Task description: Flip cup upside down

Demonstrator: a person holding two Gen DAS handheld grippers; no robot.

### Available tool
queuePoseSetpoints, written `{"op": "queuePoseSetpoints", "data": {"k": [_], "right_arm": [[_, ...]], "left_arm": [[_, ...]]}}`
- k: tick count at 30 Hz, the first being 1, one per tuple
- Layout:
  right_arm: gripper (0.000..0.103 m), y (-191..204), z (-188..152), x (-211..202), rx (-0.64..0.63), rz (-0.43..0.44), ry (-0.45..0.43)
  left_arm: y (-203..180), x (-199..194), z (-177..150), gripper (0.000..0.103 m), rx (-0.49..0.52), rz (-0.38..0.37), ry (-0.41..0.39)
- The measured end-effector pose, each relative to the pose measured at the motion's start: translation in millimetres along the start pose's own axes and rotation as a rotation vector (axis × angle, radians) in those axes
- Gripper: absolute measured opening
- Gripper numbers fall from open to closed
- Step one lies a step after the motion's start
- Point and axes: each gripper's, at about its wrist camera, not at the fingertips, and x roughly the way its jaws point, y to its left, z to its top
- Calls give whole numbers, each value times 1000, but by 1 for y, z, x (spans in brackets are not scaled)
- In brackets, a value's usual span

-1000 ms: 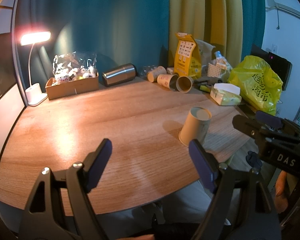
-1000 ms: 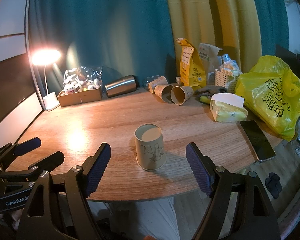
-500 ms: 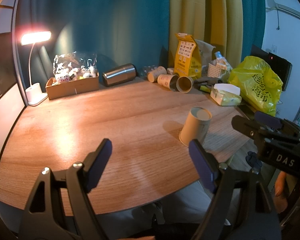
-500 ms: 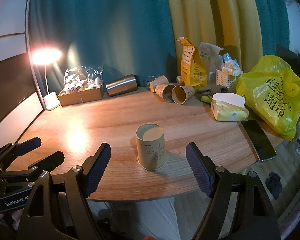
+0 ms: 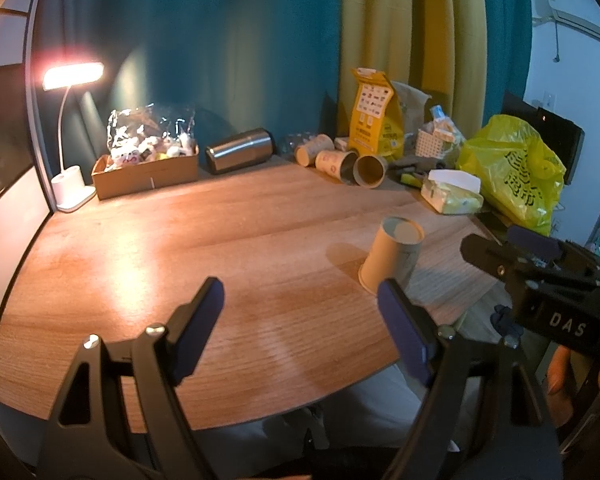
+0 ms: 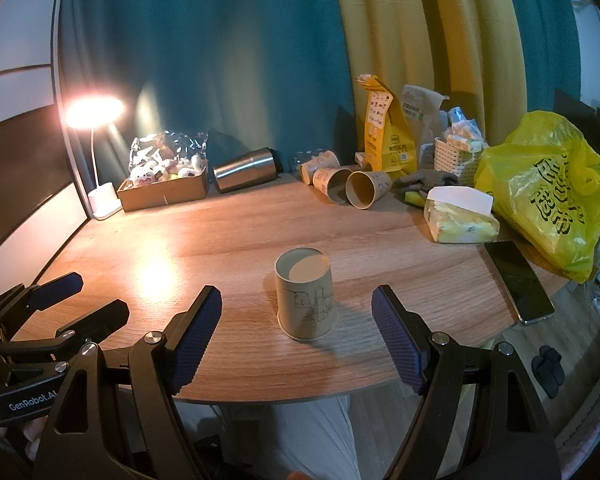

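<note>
1. The beige paper cup with a line drawing on its side (image 6: 306, 295) stands on the wooden surface (image 6: 220, 240) near its front edge. The wider rim is down and the flat, closed base faces up, so it reads as already inverted.
2. Judgement: the flip appears complete. Nothing visibly remains except drawing the tools clear.
3. The right tool (image 6: 296, 336) has its fingers spread wide, one to each side of the cup, touching nothing.
4. The left tool (image 5: 300, 332) is likewise spread wide over bare wood, with the cup just beyond its right finger and nothing held.
5. Containers: the cup's interior is hidden. Three similar paper cups (image 6: 350, 186) lie on their sides at the back; the nearest shows an empty interior.
6. A steel tumbler (image 6: 246, 170) also lies on its side, contents not visible.
7. A shallow cardboard box (image 6: 164, 192) holds a clear bag of small white items.
8. A white woven basket (image 6: 458, 160) holds small packets.
</note>
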Motion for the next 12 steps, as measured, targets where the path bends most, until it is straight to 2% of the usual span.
{"op": "queuePoseSetpoints", "data": {"k": [12], "right_arm": [[80, 7, 4, 13, -7, 13, 30]], "left_arm": [[1, 6, 5, 81, -3, -2, 5]]}}
